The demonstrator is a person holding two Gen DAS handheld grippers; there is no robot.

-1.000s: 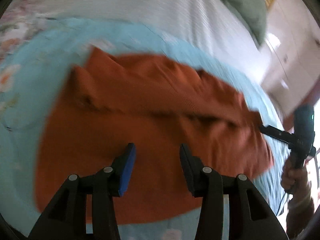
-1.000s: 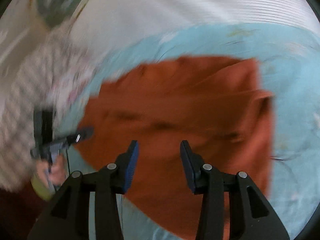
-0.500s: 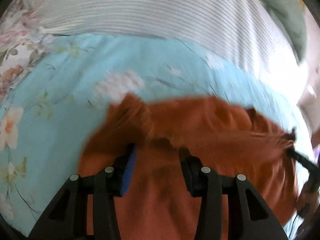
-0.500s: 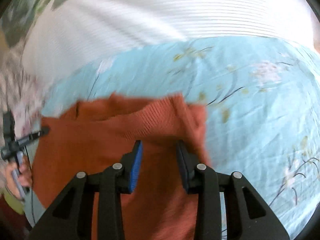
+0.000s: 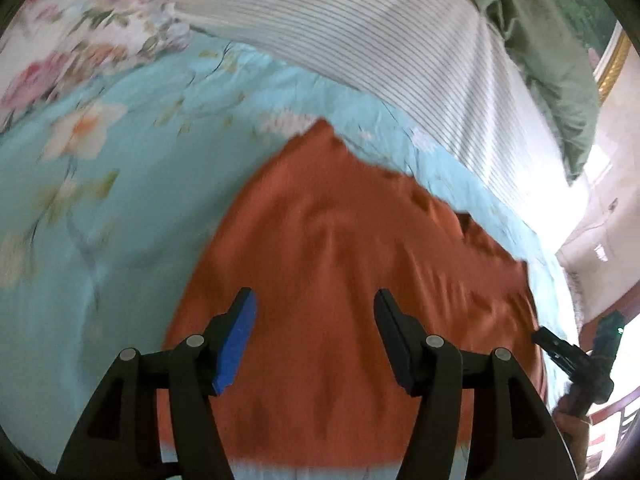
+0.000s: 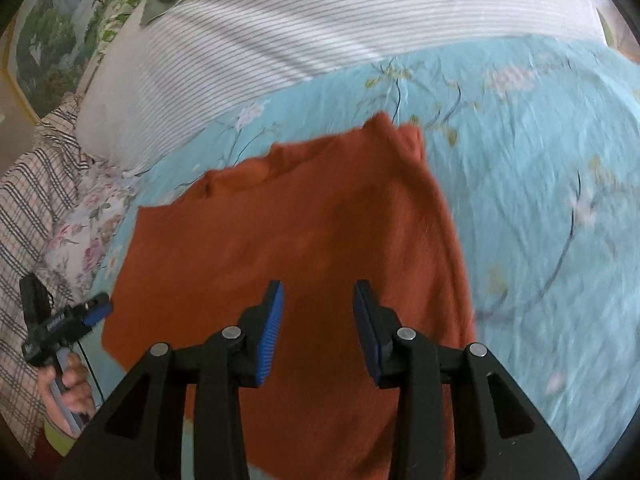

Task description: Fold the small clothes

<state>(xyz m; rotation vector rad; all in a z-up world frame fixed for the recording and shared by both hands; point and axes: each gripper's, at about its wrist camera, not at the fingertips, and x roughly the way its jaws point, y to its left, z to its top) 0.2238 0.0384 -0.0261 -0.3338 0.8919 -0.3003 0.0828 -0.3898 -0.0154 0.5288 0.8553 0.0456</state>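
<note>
A rust-orange knitted garment (image 5: 340,272) lies spread on a light blue floral bedsheet (image 5: 100,200). It also fills the middle of the right wrist view (image 6: 304,232). My left gripper (image 5: 314,312) is open and empty, hovering above the garment's near part. My right gripper (image 6: 318,304) is open and empty, also above the garment. The right gripper shows at the right edge of the left wrist view (image 5: 560,350). The left gripper shows at the left edge of the right wrist view (image 6: 86,314).
A white striped pillow (image 5: 380,40) lies at the far side of the bed, also in the right wrist view (image 6: 320,28). A green pillow (image 5: 552,64) lies at the back right. A plaid cloth (image 6: 28,200) lies at the left.
Both grippers were shut on the garment's far edge half a second ago. Both have let go and opened. The garment now lies flatter, with a folded layer on top.
</note>
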